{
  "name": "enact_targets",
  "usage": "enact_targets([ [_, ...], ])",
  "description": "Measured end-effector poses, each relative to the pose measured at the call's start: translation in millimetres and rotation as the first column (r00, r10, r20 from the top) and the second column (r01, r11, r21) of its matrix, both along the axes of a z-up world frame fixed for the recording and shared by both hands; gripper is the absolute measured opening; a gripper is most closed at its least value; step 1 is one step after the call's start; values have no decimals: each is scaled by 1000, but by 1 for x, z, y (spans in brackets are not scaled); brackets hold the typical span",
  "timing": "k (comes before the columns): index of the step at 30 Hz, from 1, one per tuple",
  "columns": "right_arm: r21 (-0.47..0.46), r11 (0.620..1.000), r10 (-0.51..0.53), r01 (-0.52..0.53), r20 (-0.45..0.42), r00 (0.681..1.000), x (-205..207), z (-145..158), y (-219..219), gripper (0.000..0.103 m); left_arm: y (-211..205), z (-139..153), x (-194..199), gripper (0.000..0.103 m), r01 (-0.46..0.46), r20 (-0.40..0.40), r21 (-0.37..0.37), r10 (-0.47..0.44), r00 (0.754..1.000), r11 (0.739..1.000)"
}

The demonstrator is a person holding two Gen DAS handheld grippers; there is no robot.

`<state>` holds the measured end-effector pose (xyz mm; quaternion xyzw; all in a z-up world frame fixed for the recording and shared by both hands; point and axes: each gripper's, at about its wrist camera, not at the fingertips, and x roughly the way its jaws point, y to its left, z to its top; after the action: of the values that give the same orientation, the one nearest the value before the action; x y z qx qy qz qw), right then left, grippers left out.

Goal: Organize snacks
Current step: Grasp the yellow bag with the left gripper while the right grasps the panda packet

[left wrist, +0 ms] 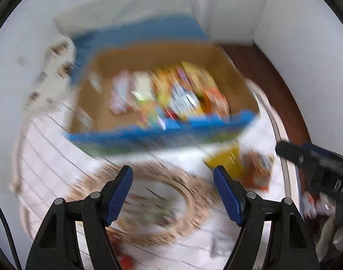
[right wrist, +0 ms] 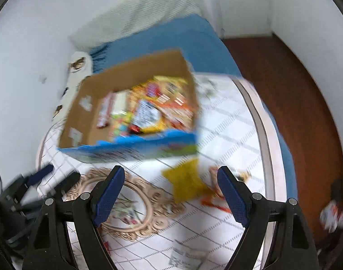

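A cardboard box with a blue front wall stands on the white checked tabletop and holds several snack packets; it also shows in the right wrist view. A yellow and orange snack packet lies on the table in front of the box, also in the right wrist view. My left gripper is open and empty above an ornate round frame. My right gripper is open and empty, just short of the yellow packet. Both views are motion-blurred.
An ornate beige round frame lies on the table near both grippers. A blue blanket and a white cushion lie behind the box. The table edge runs at the right, with brown floor beyond. A small packet lies on the floor.
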<state>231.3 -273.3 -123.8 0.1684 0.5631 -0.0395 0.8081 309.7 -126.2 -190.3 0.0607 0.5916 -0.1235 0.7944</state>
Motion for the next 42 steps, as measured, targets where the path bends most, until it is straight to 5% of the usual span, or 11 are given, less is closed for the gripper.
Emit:
enact_targets([
  [5,63,985,-156,162,-89,984,-29,-59,-60,84,-50,-80,14,73,-27,-266,-76,6,964,997],
  [12,83,959,-256,271,-161,953,-60,-106,-104,78,-101,-153,31,72,-58,-370,-26,44,928,998],
  [16,95,957,-254,275,-184,949,-60,-124,-113,78,-110,-161,23,52,-48,-328,-9,42,944,999],
  [19,97,958,-247,269,-198,949,-56,-134,-113,78,-104,-159,12,49,-24,-297,10,26,954,1000],
  [29,81,981,-147,174,-266,953,-14,-175,-65,77,-3,-148,-22,49,-65,-274,98,90,957,993],
  [32,69,989,-108,134,-301,947,-6,-191,-46,56,19,-151,-23,49,-120,-299,62,133,945,991],
  [42,71,992,122,-104,-341,932,-27,-202,46,52,41,-174,-28,60,-204,-371,-10,186,910,979],
])
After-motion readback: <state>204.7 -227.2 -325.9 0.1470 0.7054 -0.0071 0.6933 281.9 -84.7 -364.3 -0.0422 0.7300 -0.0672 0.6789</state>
